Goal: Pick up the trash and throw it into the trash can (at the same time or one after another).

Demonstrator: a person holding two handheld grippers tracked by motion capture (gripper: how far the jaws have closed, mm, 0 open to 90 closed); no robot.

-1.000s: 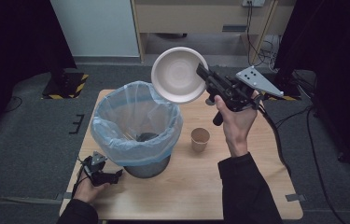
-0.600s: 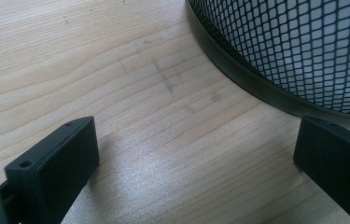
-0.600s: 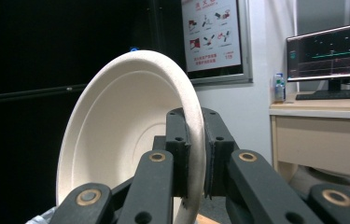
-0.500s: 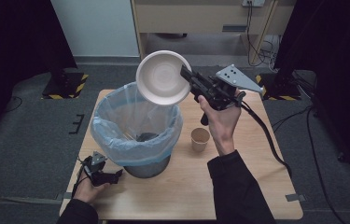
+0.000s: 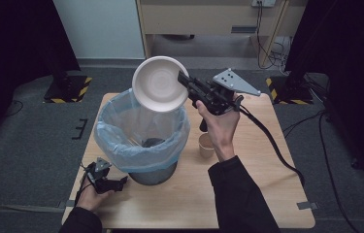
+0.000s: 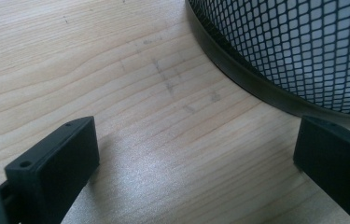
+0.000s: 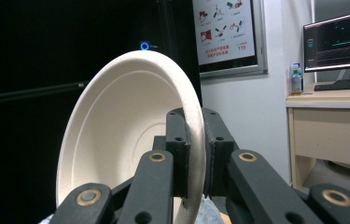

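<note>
The right gripper (image 5: 185,81) pinches the plate (image 5: 160,84) by its rim, over the bin (image 5: 140,141); light, stiff pulp, easily bent. Left gripper (image 5: 121,182) gapes empty.

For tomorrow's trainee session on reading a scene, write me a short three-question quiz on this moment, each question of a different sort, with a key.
1. True or false: the right gripper grips the paper plate by its rim.
2. What stands on the table right of the mesh bin? A) a paper cup B) a glass bottle C) a metal spoon
3. How do the left gripper's fingers stand?

Key:
1. True; its fingers clamp the rim.
2. A, the paper cup.
3. Wide apart, nothing between them, low over the table beside the bin's base.
</note>
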